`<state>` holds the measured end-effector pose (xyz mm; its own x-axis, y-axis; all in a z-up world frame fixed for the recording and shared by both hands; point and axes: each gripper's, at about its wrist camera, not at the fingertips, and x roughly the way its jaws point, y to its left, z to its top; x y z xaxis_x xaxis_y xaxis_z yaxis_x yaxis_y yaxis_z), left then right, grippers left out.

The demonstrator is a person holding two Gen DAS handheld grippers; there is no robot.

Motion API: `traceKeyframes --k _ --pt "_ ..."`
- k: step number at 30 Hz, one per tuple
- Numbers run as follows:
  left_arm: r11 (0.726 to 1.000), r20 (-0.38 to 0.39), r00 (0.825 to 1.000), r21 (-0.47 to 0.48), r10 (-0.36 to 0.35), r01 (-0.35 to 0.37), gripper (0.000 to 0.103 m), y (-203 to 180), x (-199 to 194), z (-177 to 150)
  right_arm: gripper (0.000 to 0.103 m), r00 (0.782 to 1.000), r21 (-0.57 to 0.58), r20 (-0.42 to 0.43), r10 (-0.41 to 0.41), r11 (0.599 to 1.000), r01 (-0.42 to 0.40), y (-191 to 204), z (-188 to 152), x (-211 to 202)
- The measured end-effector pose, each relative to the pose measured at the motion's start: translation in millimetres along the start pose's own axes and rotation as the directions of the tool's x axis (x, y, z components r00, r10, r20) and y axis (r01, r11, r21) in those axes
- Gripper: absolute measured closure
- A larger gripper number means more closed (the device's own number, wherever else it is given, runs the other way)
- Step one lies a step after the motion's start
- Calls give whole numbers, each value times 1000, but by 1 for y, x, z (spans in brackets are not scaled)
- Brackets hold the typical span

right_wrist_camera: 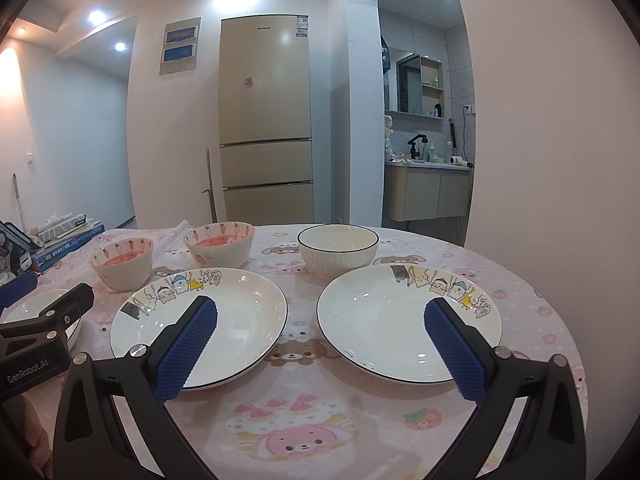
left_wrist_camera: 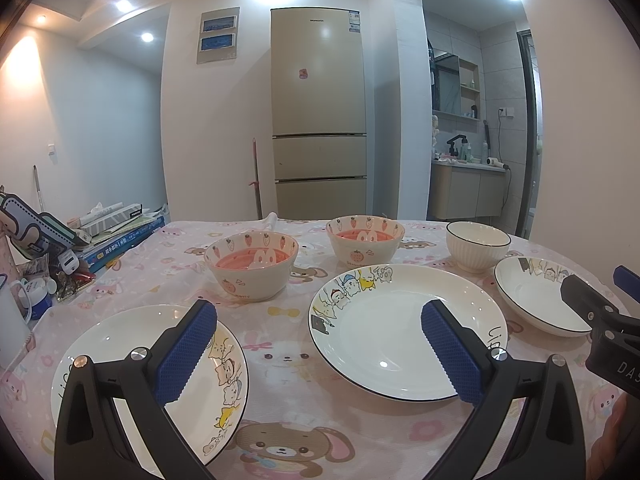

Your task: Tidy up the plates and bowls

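Blue-padded, spread wide and gripping nothing: left gripper (left_wrist_camera: 319,346) hovering above the pink cartoon tablecloth (left_wrist_camera: 288,364), between the left plate (left_wrist_camera: 120,344) and the middle plate (left_wrist_camera: 392,332). Likewise released, right gripper (right_wrist_camera: 320,344) hanging over the gap between the middle plate (right_wrist_camera: 236,320) and the right plate (right_wrist_camera: 384,324). Sitting farther back, two strawberry bowls (left_wrist_camera: 252,264) (left_wrist_camera: 365,246) and a white ribbed bowl (right_wrist_camera: 338,250). Standing beyond, a beige fridge (left_wrist_camera: 318,112).
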<state>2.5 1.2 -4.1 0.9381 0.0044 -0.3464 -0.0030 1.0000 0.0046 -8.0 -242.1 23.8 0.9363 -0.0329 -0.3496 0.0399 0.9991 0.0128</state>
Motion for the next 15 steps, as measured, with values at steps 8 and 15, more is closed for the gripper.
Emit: traceKeyframes --k 8,15 --pt "1000 0 1000 1 0 0 0 0 1 -1 0 1000 8 -24 1 1000 -1 0 -4 8" --pt "997 84 993 -18 -78 80 0 1 -25 3 0 998 35 -56 2 999 0 -1 -2 14"
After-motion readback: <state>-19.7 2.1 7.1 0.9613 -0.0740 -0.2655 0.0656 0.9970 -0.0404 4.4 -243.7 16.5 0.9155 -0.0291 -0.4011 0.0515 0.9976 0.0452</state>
